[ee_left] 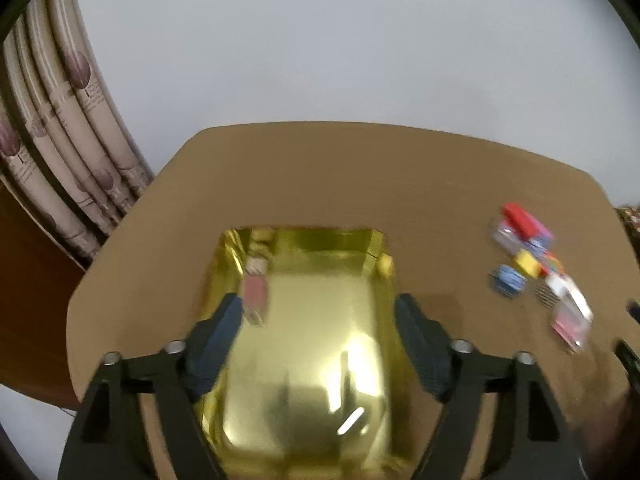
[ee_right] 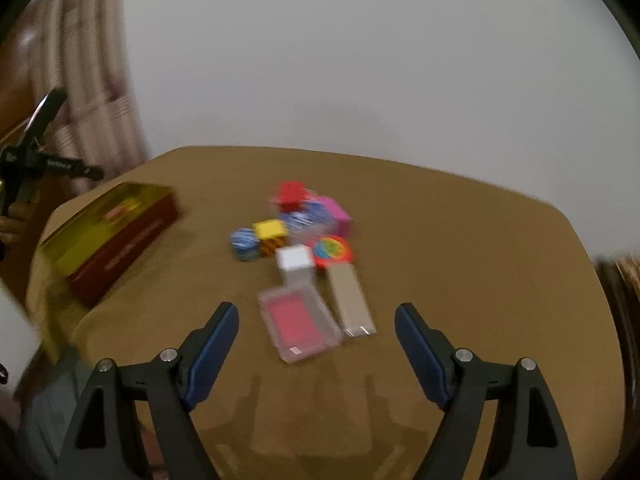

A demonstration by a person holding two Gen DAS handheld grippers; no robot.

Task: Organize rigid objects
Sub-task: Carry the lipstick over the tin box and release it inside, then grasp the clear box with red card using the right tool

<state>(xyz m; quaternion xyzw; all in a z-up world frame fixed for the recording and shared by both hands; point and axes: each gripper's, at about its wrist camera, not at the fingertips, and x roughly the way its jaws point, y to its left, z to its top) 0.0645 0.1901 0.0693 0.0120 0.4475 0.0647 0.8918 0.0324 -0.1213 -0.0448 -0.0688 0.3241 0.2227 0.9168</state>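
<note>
Left gripper [ee_left: 320, 316] apart, empty, over gold tray [ee_left: 372, 248]; small pink item [ee_left: 255, 296] lying inside at 10 o'clock. Right gripper [ee_right: 316, 320] apart, empty, above pink clear case [ee_right: 298, 324] and beige flat case [ee_right: 350, 300] on tabletop [ee_right: 480, 260]. Cluttered cubes [ee_right: 272, 230] at 12 o'clock. Risk: pinching both touching cases together, or thin flat case slipping from pads; blurred aim likely cause.

Each gripper [ee_left: 318, 312] [ee_right: 316, 320] has black angular arms, silver screw heads and dark blue finger pads [ee_right: 216, 344].
</note>
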